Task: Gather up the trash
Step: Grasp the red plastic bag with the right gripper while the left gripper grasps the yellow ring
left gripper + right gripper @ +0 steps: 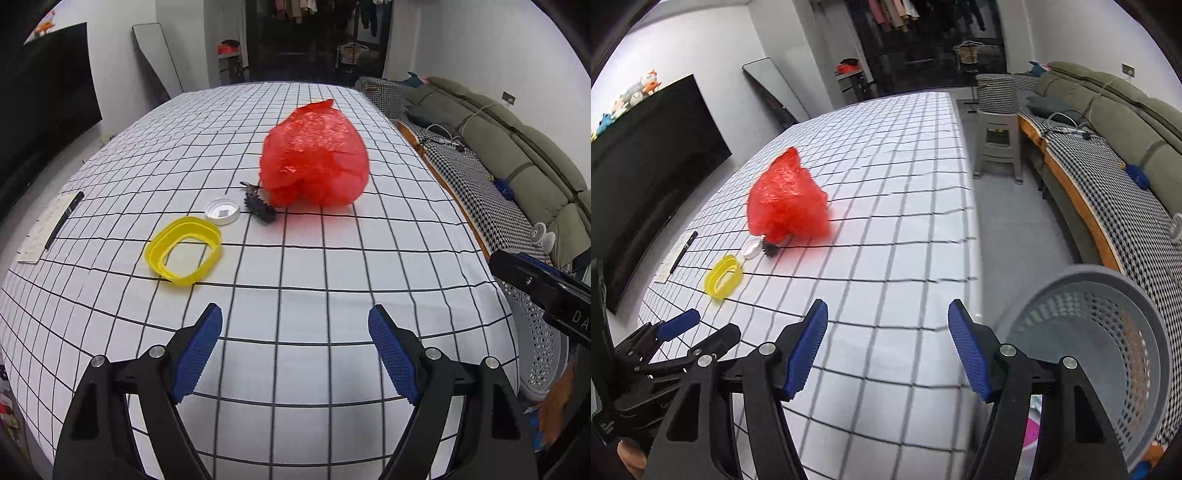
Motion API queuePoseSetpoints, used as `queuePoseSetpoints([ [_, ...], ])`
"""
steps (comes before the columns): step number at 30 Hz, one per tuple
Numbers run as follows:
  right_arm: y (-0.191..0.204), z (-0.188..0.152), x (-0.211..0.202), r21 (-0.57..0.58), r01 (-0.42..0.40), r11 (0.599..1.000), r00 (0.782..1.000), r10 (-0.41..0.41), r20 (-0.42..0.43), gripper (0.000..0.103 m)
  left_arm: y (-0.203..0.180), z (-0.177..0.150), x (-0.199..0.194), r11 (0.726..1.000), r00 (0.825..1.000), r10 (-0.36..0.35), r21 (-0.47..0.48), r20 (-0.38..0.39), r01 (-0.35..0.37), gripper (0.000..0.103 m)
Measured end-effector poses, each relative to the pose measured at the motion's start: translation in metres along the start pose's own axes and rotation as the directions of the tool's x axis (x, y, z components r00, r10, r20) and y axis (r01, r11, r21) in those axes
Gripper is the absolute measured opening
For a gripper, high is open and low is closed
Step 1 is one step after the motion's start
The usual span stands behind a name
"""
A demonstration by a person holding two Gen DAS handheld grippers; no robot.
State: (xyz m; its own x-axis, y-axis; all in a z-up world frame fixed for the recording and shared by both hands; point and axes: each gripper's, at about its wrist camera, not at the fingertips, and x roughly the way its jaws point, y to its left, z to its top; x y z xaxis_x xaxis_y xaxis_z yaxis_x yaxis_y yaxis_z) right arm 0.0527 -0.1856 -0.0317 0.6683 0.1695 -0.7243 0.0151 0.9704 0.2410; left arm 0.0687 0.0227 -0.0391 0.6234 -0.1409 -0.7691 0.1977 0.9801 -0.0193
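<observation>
Both grippers are wide open and hold nothing — the left gripper [295, 354] is nearer the yellow ring [184, 253] (ahead, a little left) than the right gripper [888, 350].

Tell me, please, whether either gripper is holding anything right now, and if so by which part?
Nothing is held. The left gripper and the right gripper are both open and empty above the checked tablecloth.

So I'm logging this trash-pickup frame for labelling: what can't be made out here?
- Red bag contents: both views, hidden by crinkled plastic.
- Basket bottom: right view, blurred and cut by the edge.
- Paper writing: left view, too small.
- Black spiky item: both views, too small to identify.
</observation>
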Motion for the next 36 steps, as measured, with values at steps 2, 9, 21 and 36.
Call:
queuePoseSetpoints([
  [2, 0.016, 0.008, 0.008, -0.035, -0.006, 0.999, 1.0, 0.006, -0.005, 0.065, 0.014, 0.002, 0.001, 1.0, 1.0, 0.02, -0.019, 0.003, -0.02, 0.08],
  [9, 0.062, 0.043, 0.024, -0.136, -0.039, 0.99, 0.999, 0.042, 0.019, 0.072, 0.066, 0.01, 0.008, 0.991, 0.997, 0.083, -0.104, -0.003, -0.083, 0.08],
  [21, 0.118, 0.09, 0.061, -0.227, -0.083, 0.97, 0.994, 0.098, 0.057, 0.085, 0.117, 0.01, 0.013, 0.973, 0.991, 0.133, -0.189, -0.008, -0.133, 0.08],
  [36, 0.149, 0.101, 0.131, -0.308, 0.045, 0.95, 0.998, -0.057, -0.03, 0.087, 0.138, 0.009, 0.018, 0.959, 0.991, 0.13, -0.25, -0.019, -0.131, 0.08],
])
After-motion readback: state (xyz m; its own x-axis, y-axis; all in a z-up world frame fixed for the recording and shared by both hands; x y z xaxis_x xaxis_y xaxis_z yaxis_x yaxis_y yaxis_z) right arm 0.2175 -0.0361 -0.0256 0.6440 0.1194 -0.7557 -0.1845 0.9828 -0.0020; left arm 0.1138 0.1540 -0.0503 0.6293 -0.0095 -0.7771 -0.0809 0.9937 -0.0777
